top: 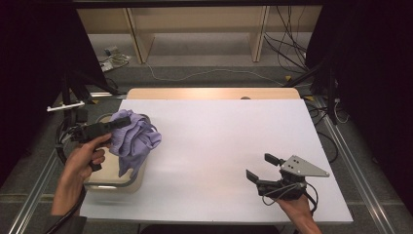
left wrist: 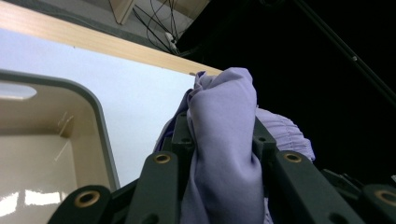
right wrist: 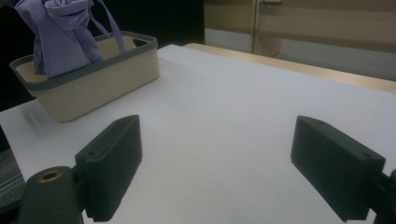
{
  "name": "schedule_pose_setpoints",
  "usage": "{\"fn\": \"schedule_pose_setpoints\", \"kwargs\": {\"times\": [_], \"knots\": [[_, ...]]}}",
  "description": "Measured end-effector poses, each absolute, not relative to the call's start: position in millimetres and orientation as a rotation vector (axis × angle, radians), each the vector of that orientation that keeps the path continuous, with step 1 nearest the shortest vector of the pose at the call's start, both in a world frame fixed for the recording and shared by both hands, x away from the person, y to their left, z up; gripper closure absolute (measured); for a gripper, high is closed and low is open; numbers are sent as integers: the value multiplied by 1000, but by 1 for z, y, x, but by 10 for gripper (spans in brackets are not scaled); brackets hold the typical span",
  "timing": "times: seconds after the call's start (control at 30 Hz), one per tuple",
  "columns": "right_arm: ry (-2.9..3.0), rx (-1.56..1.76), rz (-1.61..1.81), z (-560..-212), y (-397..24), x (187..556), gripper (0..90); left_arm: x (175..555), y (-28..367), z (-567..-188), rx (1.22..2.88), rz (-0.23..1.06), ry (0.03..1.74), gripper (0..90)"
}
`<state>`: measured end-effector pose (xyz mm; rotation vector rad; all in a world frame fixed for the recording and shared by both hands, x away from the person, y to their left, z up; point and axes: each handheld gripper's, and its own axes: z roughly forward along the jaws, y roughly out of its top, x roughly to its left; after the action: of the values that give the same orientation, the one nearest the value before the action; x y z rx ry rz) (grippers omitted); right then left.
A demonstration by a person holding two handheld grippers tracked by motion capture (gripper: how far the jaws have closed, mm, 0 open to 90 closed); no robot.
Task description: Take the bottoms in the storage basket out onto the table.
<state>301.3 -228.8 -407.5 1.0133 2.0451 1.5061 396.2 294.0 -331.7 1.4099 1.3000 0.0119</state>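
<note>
Left tool (top: pixel 122 122) clamped on a bunched lilac cloth (top: pixel 134 139), held above the beige plastic tub (top: pixel 117 183) at the desk's (top: pixel 219 146) left edge, folds hanging over the rim. Right tool (top: pixel 258 168) resting low at the near right, jaws spread wide, holding nothing. Between them, bare white desk. Beyond: floor cables (top: pixel 287 53), wooden shelf legs (top: pixel 136 34).

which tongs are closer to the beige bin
Left. The left tongs hang right above the bin, clamped on a purple cloth. The right tongs sit far across the table, open.
</note>
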Motion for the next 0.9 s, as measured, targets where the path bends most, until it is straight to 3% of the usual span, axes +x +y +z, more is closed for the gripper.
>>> {"fn": "schedule_pose_setpoints", "kwargs": {"times": [0.9], "knots": [[2042, 1027, 1496, -408, -229, 302, 175, 392, 251, -316, 1426, -103, 1164, 708]]}}
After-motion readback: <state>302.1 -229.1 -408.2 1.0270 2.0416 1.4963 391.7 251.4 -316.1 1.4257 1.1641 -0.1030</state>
